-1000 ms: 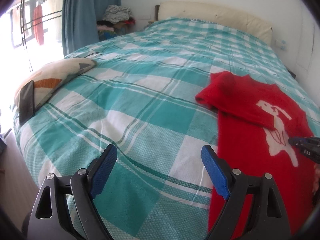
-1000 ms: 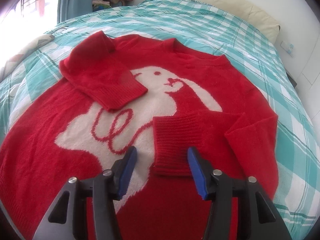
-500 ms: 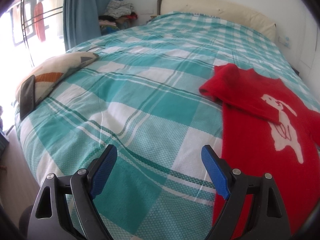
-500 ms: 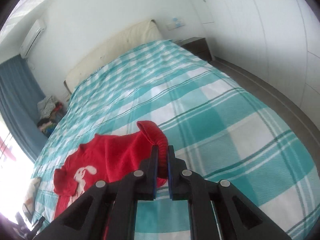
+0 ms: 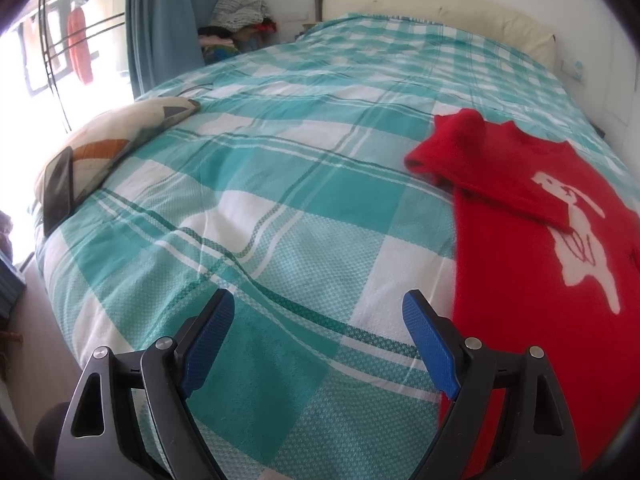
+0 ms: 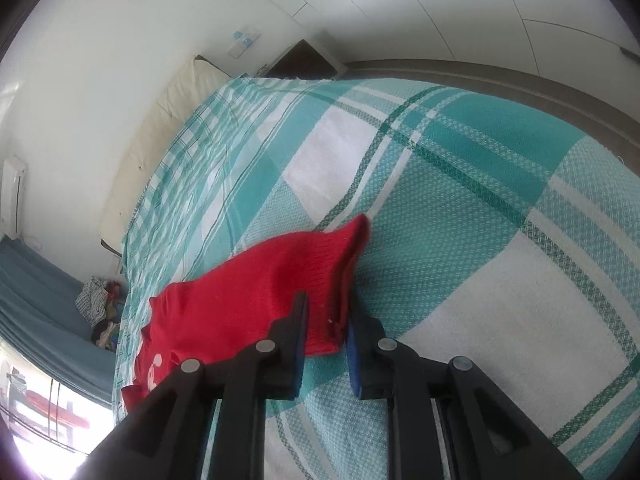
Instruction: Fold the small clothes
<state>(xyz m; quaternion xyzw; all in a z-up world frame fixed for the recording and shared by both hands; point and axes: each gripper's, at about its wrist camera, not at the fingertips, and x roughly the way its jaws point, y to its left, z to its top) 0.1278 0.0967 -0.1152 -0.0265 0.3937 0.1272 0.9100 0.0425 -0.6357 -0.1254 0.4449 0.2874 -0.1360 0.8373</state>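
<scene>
While our left gripper [image 5: 318, 320] hangs with its blue-padded jaws spread wide and nothing between them, we see teal-and-white checked bedding [image 5: 280, 208] below it. At the far left edge of the bed a cream patterned pillow [image 5: 120, 140] lies with a dark flat phone [image 5: 59, 188] leaning on it. Further right lies the red knitted sweater with a white animal figure on its chest [image 5: 540, 240], flat on the bedding towards the right side of the bed. Its near sleeve [image 5: 480, 168] is folded across the chest, the cuff reaching the animal figure. In the right wrist view, our right gripper [image 6: 326, 334] has the ribbed cuff of the other red sleeve [image 6: 320, 276] between its jaws, which are opening; the pads stand close on either side of the fabric, and the sleeve stretches out sideways from the sweater body above the bedding.
</scene>
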